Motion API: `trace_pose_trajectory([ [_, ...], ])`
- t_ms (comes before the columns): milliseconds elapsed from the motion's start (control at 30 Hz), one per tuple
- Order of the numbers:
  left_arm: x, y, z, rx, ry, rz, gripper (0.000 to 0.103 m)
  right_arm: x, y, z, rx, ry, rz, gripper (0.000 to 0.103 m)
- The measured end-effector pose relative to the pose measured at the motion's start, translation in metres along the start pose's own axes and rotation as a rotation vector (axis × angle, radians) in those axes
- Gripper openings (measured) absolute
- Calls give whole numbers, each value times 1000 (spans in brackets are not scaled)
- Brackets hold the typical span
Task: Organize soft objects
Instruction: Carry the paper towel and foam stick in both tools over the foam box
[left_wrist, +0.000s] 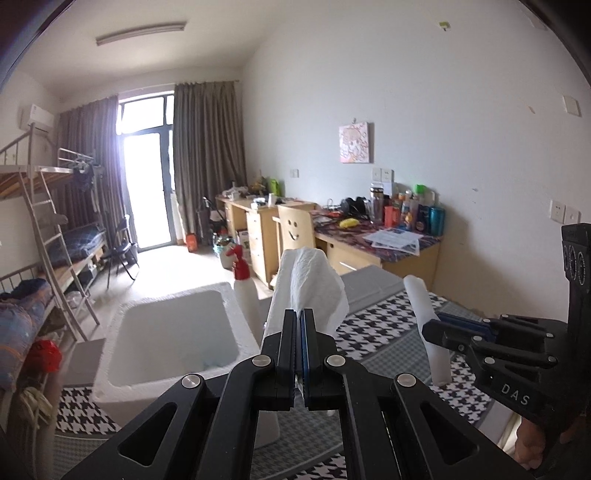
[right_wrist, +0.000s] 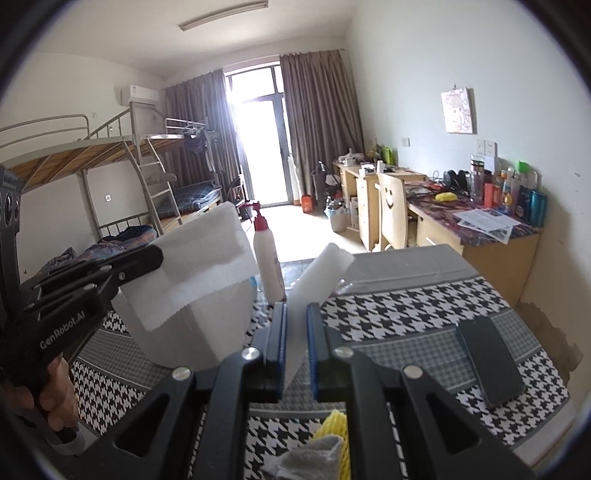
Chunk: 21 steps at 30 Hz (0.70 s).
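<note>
My left gripper (left_wrist: 299, 314) is shut on a white folded cloth (left_wrist: 314, 280) and holds it up beside a white foam box (left_wrist: 166, 332). In the right wrist view the same cloth (right_wrist: 199, 266) hangs from the left gripper (right_wrist: 157, 258) over the box (right_wrist: 192, 332). My right gripper (right_wrist: 297, 310) is shut on a white foam sheet (right_wrist: 317, 273) that sticks up between its fingers; it also shows in the left wrist view (left_wrist: 424, 314), held by the right gripper (left_wrist: 428, 326). A yellow foam net (right_wrist: 334, 424) and a grey cloth (right_wrist: 314, 458) lie under the right gripper.
The table has a black-and-white houndstooth cover (right_wrist: 406, 317). A white spray bottle with a red head (right_wrist: 266, 254) stands behind the box. A dark phone (right_wrist: 489, 362) lies at the right. A grey lid (left_wrist: 369, 284) lies at the table's back. Desks and bunk beds stand beyond.
</note>
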<state>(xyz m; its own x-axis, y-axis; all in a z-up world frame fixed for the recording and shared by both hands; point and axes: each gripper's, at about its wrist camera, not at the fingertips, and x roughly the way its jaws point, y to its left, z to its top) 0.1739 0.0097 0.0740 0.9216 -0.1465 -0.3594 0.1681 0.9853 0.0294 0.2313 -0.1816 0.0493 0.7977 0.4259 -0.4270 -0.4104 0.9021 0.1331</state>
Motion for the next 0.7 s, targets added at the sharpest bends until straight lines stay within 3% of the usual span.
trace_pose_trajectory([
  [700, 0, 44, 17, -60, -53, 164, 2, 22, 25, 33, -42, -35, 137, 13],
])
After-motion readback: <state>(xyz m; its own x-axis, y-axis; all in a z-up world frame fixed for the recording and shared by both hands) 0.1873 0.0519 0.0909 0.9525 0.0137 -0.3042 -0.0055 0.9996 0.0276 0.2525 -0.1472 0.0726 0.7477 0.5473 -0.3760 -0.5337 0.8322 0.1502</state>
